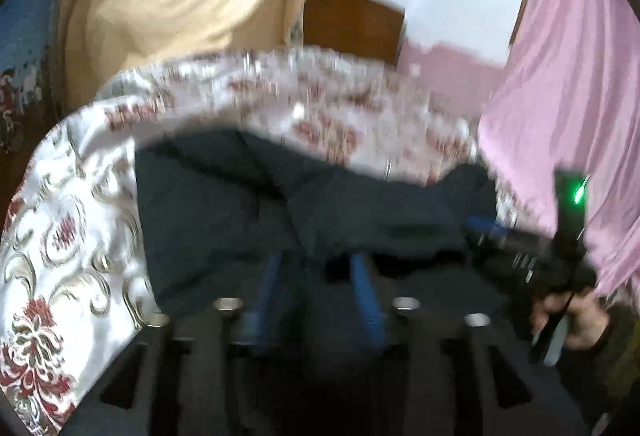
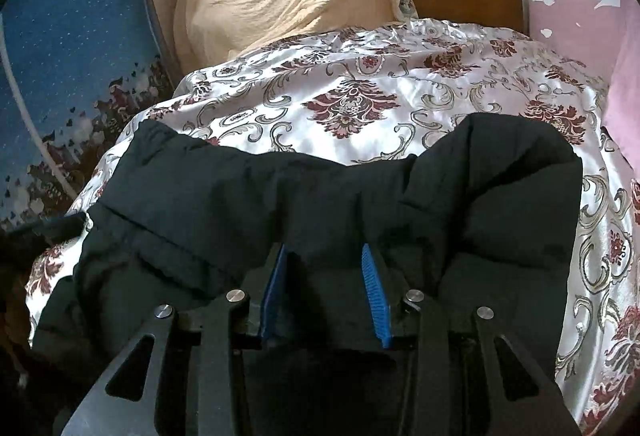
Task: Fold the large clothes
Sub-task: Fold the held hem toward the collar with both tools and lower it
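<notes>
Jacket [image 2: 280,204]: dark padded garment, lying on the bed [image 2: 360,92] atop a floral satin cover, reaching to the cover's near edge; bunched, not flat.
Long axis: runs side to side across the right wrist view, from a flat part at the left to a puffed lobe [image 2: 520,172] at the right.
Bearing: the jacket lies straight ahead of and below both tools; each points down into it.
Nearer hand: cannot tell; both sit over the cloth at its near edge, the left toward the left part, the right toward the right.
Right hand-held gripper [image 2: 324,292]: blue pads part-way apart, dark cloth lying between and under them; no clamping visible, so I judge it released.
Left hand-held gripper [image 1: 316,296]: picture blurred; pads stand apart with dark cloth between, seemingly loose.
Right hand [image 1: 568,316]: seen from the left view, at the jacket's right end.
Next move, judged: re-grip an edge to fold across the long axis.
</notes>
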A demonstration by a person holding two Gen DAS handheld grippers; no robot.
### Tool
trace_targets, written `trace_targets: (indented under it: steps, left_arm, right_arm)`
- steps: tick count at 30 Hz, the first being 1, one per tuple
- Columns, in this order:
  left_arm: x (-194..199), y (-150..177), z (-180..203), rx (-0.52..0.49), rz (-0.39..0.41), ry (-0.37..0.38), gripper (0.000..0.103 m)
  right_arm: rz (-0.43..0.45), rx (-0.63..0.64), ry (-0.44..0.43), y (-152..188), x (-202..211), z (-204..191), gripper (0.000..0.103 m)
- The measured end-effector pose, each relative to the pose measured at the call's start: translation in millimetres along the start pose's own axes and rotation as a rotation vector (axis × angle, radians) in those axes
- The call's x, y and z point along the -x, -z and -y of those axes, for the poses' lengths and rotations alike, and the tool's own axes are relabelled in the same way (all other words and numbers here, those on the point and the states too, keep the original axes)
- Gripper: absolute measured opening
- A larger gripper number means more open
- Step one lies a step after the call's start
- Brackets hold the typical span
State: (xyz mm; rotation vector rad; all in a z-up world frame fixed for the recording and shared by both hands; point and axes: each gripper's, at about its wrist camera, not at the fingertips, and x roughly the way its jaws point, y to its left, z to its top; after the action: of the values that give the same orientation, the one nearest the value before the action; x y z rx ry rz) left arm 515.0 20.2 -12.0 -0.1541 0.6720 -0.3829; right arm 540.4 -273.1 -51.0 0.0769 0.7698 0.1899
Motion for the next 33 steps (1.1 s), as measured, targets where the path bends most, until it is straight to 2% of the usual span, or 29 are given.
trace_targets:
  steps: [1, 3, 5, 8, 12, 17, 23, 28, 33]
  left_arm:
    - [3.5, -6.1, 2.4, -0.004, 0.053, 0.013, 0.047]
    - [-4.3, -18.8, 11.0, -0.014, 0.071, 0.034, 0.047]
    - [-28.0, -31.7, 24.2, -0.046, 0.022, 0.033, 0.047]
    - [-83.0, -35.1, 33.9, -0.097, -0.163, -0.008, 0.047]
    - [-109.5, -24.1, 26.1, -0.113, -0.208, -0.032, 0.054]
    - [-135.7, -12.7, 21.8, -0.169, -0.217, -0.055, 0.055]
    - [-166.7, -16.0, 14.8, -0.151, -0.212, -0.087, 0.054]
    - [-178.6, -9.1, 17.2, -0.163, -0.173, -0.131, 0.054]
    - [-171.1, -5.7, 13.9, -0.145, -0.131, -0.116, 0.055]
  right_arm:
    - [0.005, 0.001, -0.004, 0.6, 0.4, 0.2, 0.035]
    - [0.015, 0.015, 0.004, -0.3, 2.3, 1.0, 0.035]
    - [0.017, 0.040, 0.019, -0.9, 3.5, -0.9, 0.035]
    - [0.011, 0.060, 0.020, -5.6, 4.5, 1.0, 0.035]
    - [-0.016, 0.087, -0.018, -9.0, -3.7, 8.6, 0.035]
    - [-0.079, 0.134, -0.029, -14.0, -35.5, 10.8, 0.035]
    - [-0.150, 0.128, -0.040, -29.5, -77.7, 18.7, 0.035]
    - [-0.092, 0.125, -0.003, -23.6, -93.8, 17.1, 0.035]
    - [-0.058, 0.126, 0.011, -21.3, -92.3, 14.5, 0.035]
